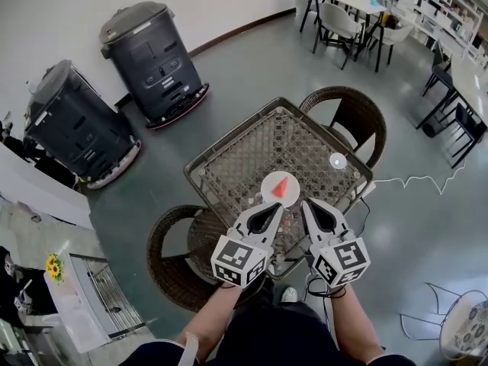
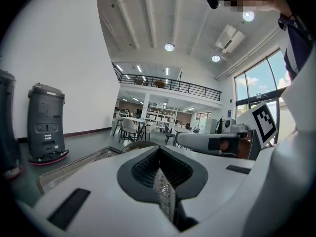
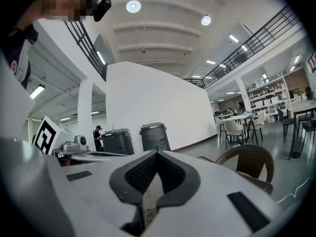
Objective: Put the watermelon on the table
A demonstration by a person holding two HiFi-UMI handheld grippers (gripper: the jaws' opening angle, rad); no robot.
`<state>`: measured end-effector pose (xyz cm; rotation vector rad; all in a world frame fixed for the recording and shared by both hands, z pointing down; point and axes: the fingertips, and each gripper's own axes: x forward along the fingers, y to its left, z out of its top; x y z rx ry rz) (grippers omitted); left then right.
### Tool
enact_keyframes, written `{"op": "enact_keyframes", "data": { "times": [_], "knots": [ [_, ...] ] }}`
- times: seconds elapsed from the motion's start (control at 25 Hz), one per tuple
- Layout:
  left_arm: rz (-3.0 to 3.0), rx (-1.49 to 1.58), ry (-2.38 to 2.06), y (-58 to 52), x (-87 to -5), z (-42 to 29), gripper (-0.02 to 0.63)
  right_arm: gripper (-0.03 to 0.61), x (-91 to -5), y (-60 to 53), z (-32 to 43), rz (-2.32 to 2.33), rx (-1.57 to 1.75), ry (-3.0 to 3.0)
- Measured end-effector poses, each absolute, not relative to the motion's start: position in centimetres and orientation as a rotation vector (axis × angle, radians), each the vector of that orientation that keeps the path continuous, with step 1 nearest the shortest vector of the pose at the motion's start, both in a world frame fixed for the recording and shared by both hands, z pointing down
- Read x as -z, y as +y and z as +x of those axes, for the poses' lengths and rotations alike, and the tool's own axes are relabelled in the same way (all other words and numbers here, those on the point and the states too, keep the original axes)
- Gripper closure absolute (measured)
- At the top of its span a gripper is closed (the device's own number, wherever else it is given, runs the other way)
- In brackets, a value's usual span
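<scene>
A red watermelon wedge [image 1: 280, 187] lies on a round white plate [image 1: 267, 193] on the wicker table [image 1: 236, 166]. Both grippers hover side by side just short of the plate, near the table's front edge. My left gripper [image 1: 276, 207] is shut with nothing in it; in its own view the jaws [image 2: 164, 184] meet and point out over the table edge [image 2: 74, 166]. My right gripper [image 1: 306, 204] is also shut and empty, its pads pressed together [image 3: 147, 194]. The watermelon appears in neither gripper view.
A small round clear object [image 1: 338, 161] sits on the table's right side. Wicker chairs stand at the far right [image 1: 351, 113] and near left [image 1: 175, 258]. Two dark grey machines [image 1: 156, 59] [image 1: 72, 128] stand by the wall. A white cable [image 1: 412, 180] crosses the floor.
</scene>
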<state>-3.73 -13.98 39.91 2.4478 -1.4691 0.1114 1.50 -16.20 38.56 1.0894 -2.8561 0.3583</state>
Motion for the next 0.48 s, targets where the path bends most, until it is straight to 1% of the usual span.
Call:
{"op": "enact_keyframes", "data": {
  "times": [0.48],
  "knots": [
    [2.436,-0.117,-1.476,-13.99,-40.07,-3.41,0.607,0.575,-38.4,-16.22,1.76,1.09,-0.35,-2.869]
  ]
}}
